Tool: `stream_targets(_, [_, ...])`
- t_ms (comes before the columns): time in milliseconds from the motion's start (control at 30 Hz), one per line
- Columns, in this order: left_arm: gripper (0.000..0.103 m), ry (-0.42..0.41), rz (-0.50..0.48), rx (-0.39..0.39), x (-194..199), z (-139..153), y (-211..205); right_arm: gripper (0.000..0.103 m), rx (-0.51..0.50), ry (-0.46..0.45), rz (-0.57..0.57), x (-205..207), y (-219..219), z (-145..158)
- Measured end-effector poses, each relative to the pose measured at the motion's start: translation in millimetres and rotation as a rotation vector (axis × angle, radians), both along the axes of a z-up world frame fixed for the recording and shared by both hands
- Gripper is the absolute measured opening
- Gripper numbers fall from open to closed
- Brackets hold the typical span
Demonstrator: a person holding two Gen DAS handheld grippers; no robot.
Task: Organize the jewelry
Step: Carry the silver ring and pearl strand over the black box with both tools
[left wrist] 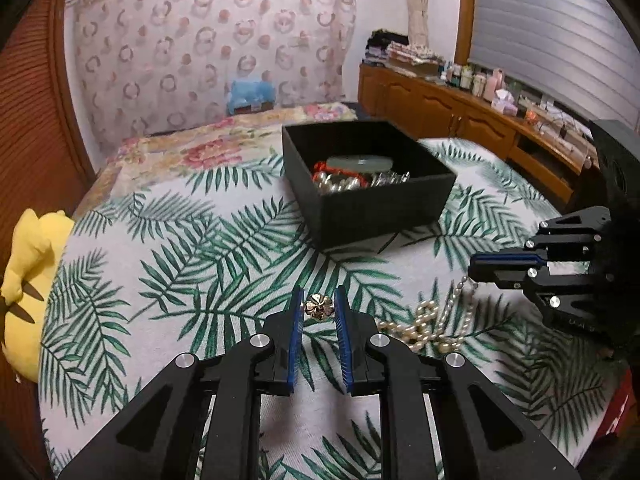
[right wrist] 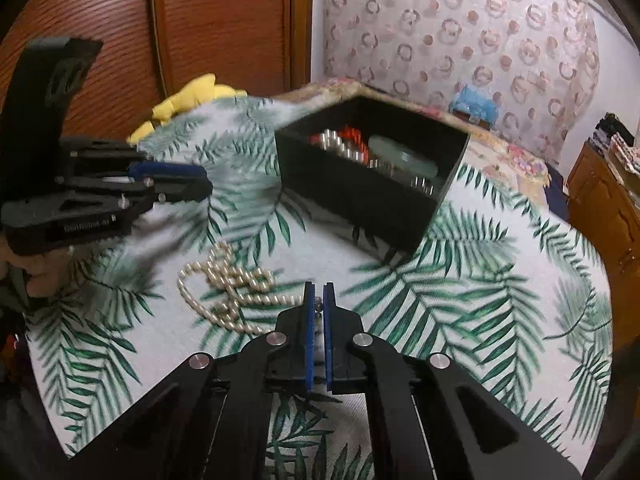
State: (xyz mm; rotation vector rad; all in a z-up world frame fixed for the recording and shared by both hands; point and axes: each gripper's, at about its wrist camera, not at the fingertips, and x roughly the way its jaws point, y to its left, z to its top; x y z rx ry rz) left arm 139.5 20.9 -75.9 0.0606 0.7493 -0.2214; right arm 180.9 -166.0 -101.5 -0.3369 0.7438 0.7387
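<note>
The left tool [left wrist: 319, 306] is clamped on a small gold flower-shaped brooch [left wrist: 318, 305], pinched at the very tips so the piece stays in sight and clear of the leaf-print bedspread [left wrist: 168, 240] below. The right tool [right wrist: 319, 300] has its blue pads nearly together on the thin bead chain at one end of the pearl necklace [right wrist: 228, 284], whose loops lie heaped on the bed just beside it; gripping an end should let the strand trail out rather than tangle. The black box [left wrist: 360, 204] sits open ahead on the bed, already holding red beads, metal pieces and a pale green bangle, so it is probably where both pieces go.
</note>
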Motion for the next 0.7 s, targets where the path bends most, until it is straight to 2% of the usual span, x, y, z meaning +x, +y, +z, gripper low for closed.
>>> stream_targets(433, [0.014, -0.097, -0.011, -0.023, -12, 41, -4, 0.005, 0.067, -0.14, 0.027, -8, 2, 86])
stream_targets(700, [0.014, -0.133, -0.017, -0.03, -15, 58, -7, 0.005, 0.089, -0.223, 0.006, 4, -4, 131])
